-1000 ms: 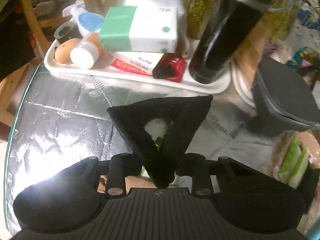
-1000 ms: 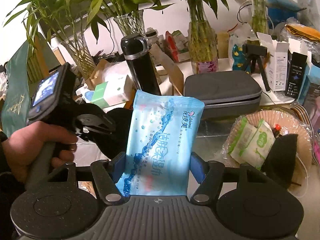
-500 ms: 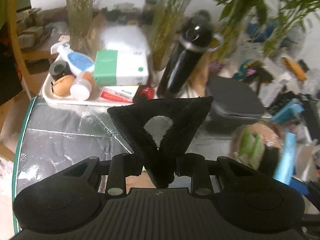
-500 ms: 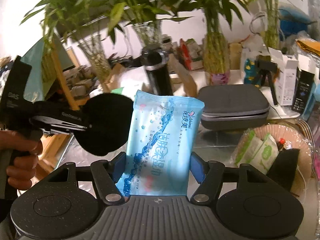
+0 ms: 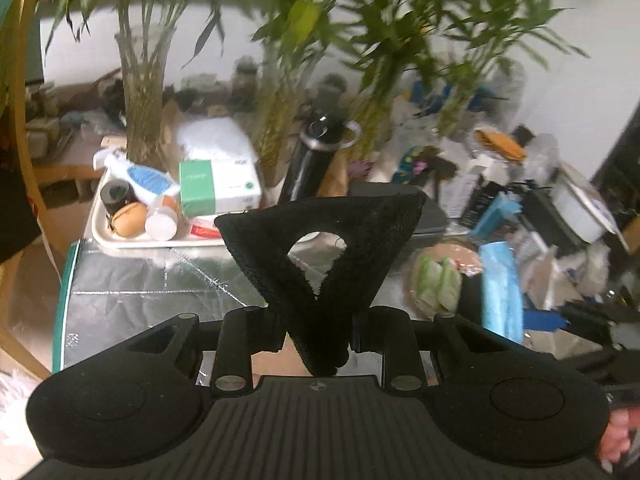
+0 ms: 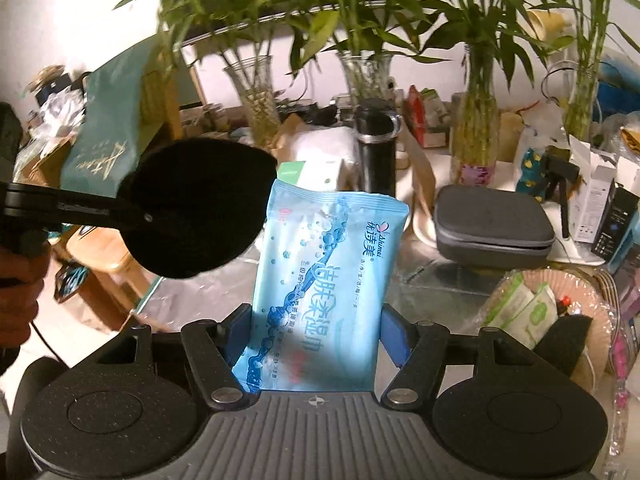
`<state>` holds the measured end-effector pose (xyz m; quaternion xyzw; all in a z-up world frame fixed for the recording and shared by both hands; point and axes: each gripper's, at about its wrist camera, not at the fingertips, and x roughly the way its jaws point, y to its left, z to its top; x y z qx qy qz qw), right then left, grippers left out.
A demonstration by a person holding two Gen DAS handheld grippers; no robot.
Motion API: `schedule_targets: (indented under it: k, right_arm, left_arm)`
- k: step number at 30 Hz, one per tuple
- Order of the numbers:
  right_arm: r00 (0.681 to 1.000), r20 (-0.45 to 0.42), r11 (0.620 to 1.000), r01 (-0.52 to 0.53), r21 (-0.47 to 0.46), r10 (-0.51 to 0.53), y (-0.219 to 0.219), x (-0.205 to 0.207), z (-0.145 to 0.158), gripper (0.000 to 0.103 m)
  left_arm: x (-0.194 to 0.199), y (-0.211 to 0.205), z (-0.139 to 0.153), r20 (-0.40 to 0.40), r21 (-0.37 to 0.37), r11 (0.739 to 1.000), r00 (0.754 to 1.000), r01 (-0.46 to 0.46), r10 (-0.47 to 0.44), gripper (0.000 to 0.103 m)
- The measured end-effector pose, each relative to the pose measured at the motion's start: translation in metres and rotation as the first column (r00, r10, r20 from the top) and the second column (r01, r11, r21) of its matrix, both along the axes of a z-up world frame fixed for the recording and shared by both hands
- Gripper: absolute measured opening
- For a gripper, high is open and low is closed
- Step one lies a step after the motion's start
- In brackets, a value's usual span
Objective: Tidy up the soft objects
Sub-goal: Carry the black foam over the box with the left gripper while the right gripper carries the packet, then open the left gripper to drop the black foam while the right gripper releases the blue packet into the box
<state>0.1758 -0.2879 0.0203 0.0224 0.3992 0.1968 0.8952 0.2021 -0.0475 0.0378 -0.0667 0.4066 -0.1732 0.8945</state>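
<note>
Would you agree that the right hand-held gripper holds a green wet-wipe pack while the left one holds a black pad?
Not quite: the wet-wipe pack in the right hand-held gripper is blue, as the right wrist view shows. The left hand-held gripper does hold the black pad.

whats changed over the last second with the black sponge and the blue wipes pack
The left gripper has lifted the round black sponge up off the silver table cover; in the right wrist view it now hangs beside the blue wet-wipes pack. The right gripper rose a little. Both grips stayed clamped, nothing let go.
</note>
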Motion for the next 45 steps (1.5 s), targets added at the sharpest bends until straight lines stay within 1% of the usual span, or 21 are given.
schedule_targets:
  k: [3, 6, 11, 13, 15, 19, 24, 26, 28, 29, 31, 34, 38, 45]
  right_arm:
    - [1.000, 0.008, 1.000, -0.017, -0.025, 0.017, 0.004, -0.013, 0.006, 0.069]
    - [1.000, 0.007, 0.999, -0.027, -0.027, 0.028, 0.006, -0.023, 0.013, 0.069]
    - [0.999, -0.002, 0.999, -0.047, -0.020, 0.047, 0.009, -0.040, 0.020, 0.069]
    - [0.998, -0.004, 0.998, -0.058, -0.014, 0.058, 0.011, -0.047, 0.019, 0.069]
    - [0.999, -0.011, 0.999, -0.051, -0.004, 0.051, 0.010, -0.051, 0.017, 0.069]
    - [1.000, -0.008, 1.000, -0.012, 0.006, 0.012, 0.004, -0.058, 0.014, 0.069]
    - [1.000, -0.013, 1.000, 0.015, 0.013, -0.015, -0.003, -0.066, 0.009, 0.069]
    - [1.000, -0.023, 1.000, 0.017, 0.012, -0.016, -0.002, -0.067, 0.005, 0.069]
    - [0.999, -0.034, 1.000, 0.018, 0.011, -0.017, -0.002, -0.070, 0.001, 0.069]
    - [0.999, -0.037, 1.000, 0.017, 0.009, -0.017, -0.001, -0.071, 0.000, 0.069]
    - [0.999, -0.045, 1.000, 0.011, 0.005, -0.011, 0.000, -0.074, -0.003, 0.069]
    - [0.999, -0.052, 1.000, 0.006, 0.000, -0.006, 0.001, -0.079, -0.005, 0.069]
    - [0.998, -0.065, 1.000, 0.007, 0.006, -0.007, -0.002, -0.081, -0.007, 0.069]
    - [0.996, -0.086, 1.000, -0.010, -0.001, 0.010, 0.001, -0.083, -0.012, 0.069]
  left_arm:
    - [-0.020, 0.007, 0.010, 0.021, -0.014, 0.999, 0.999, 0.036, -0.036, 0.028]
    - [-0.041, 0.013, 0.018, 0.043, -0.023, 0.997, 0.996, 0.073, -0.072, 0.028]
    - [-0.070, 0.015, 0.023, 0.068, -0.015, 0.992, 0.990, 0.123, -0.122, 0.028]
    - [-0.081, 0.012, 0.022, 0.081, 0.003, 0.987, 0.984, 0.158, -0.158, 0.028]
    - [-0.093, 0.010, 0.019, 0.096, 0.028, 0.984, 0.979, 0.176, -0.178, 0.028]
    - [-0.110, 0.005, 0.006, 0.095, 0.050, 0.978, 0.974, 0.202, -0.206, 0.028]
    - [-0.129, -0.007, -0.018, 0.105, 0.127, 0.960, 0.959, 0.250, -0.263, 0.031]
    - [-0.133, -0.011, -0.029, 0.100, 0.137, 0.955, 0.955, 0.264, -0.278, 0.034]
    - [-0.134, -0.012, -0.040, 0.100, 0.147, 0.952, 0.953, 0.269, -0.285, 0.046]
    - [-0.135, -0.012, -0.046, 0.112, 0.154, 0.951, 0.951, 0.270, -0.288, 0.050]
    - [-0.137, -0.011, -0.055, 0.110, 0.171, 0.948, 0.950, 0.270, -0.291, 0.063]
    - [-0.143, -0.009, -0.060, 0.096, 0.160, 0.947, 0.951, 0.277, -0.294, 0.070]
    - [-0.155, -0.003, -0.062, 0.083, 0.156, 0.954, 0.959, 0.255, -0.269, 0.072]
    - [-0.173, 0.007, -0.060, 0.068, 0.110, 0.966, 0.968, 0.233, -0.241, 0.073]
